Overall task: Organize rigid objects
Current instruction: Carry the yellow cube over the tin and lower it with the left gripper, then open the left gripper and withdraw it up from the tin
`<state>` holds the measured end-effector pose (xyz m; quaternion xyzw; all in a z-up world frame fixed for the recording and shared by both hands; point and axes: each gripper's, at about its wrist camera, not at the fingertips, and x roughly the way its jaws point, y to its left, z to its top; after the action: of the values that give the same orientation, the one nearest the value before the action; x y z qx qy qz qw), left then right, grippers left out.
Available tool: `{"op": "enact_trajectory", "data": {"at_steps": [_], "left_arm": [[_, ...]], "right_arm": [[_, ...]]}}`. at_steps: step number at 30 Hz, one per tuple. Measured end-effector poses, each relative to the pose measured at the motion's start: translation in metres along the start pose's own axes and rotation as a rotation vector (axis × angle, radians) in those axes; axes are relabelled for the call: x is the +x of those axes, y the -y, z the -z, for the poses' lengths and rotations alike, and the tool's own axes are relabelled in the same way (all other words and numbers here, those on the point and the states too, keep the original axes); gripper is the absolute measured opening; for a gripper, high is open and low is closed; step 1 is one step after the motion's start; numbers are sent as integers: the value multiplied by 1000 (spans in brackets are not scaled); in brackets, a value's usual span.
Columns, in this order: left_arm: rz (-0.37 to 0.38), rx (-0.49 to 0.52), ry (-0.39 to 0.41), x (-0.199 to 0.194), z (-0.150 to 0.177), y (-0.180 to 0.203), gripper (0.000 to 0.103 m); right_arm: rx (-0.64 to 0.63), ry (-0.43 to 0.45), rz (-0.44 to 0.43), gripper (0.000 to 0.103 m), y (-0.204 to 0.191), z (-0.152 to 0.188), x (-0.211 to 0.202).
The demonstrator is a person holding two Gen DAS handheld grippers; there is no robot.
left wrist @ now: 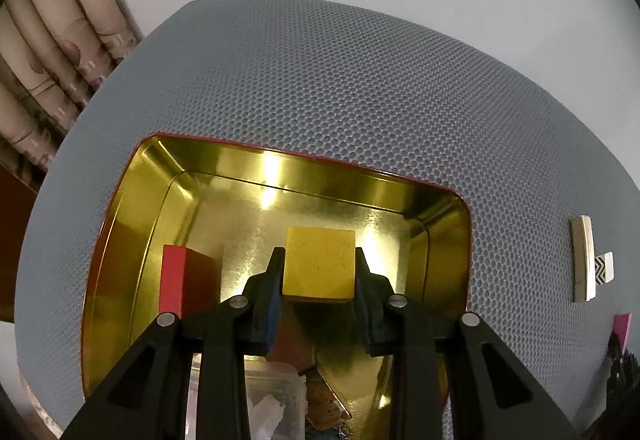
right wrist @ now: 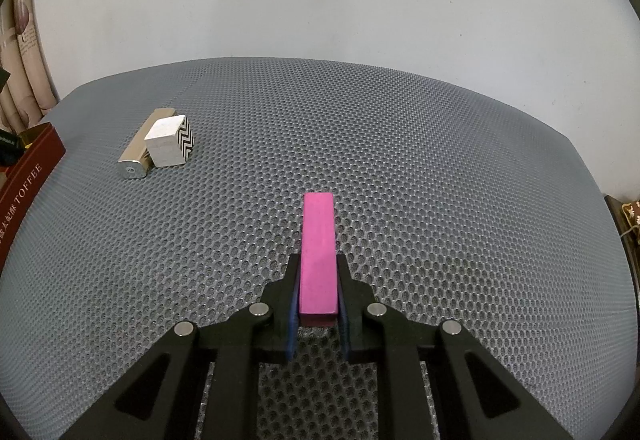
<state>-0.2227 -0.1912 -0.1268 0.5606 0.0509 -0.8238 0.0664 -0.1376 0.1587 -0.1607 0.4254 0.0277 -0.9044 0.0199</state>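
Note:
My left gripper (left wrist: 319, 255) is shut on a yellow cube (left wrist: 319, 264) and holds it over the open gold tin (left wrist: 320, 175). A red block (left wrist: 185, 282) stands inside the tin at the left. A clear plastic box (left wrist: 276, 400) and a brown flat piece (left wrist: 328, 404) lie in the tin's near part, partly hidden by my fingers. My right gripper (right wrist: 318, 262) is shut on a long pink block (right wrist: 318, 260) that lies along the grey mesh mat (right wrist: 440, 159); whether it touches the mat I cannot tell.
A silver bar (right wrist: 142, 147) and a white cube with a black zigzag side (right wrist: 170, 141) lie together at the mat's far left; they also show in the left wrist view (left wrist: 582, 260). The tin's dark red side with "TOFFEE" (right wrist: 28, 175) stands at the left edge. Curtains (left wrist: 48, 39) hang behind.

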Motion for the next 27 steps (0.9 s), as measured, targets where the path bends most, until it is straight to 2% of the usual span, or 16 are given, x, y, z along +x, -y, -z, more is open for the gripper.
{"op": "enact_trajectory", "data": {"at_steps": [7, 14, 19, 21, 27], "left_arm": [[-7, -9, 12, -1, 0, -3, 33], [-29, 13, 78, -25, 5, -2, 38], [-79, 24, 184, -60, 25, -5, 41], [-100, 19, 208, -72, 37, -5, 46], [-178, 33, 273, -93, 75, 6, 46]], "right_arm": [[-2, 0, 2, 16, 6, 0, 0], [-8, 0, 9, 16, -4, 4, -6], [-18, 0, 21, 16, -4, 5, -5], [-21, 0, 25, 16, -3, 5, -6], [-27, 0, 31, 16, -1, 6, -6]]}}
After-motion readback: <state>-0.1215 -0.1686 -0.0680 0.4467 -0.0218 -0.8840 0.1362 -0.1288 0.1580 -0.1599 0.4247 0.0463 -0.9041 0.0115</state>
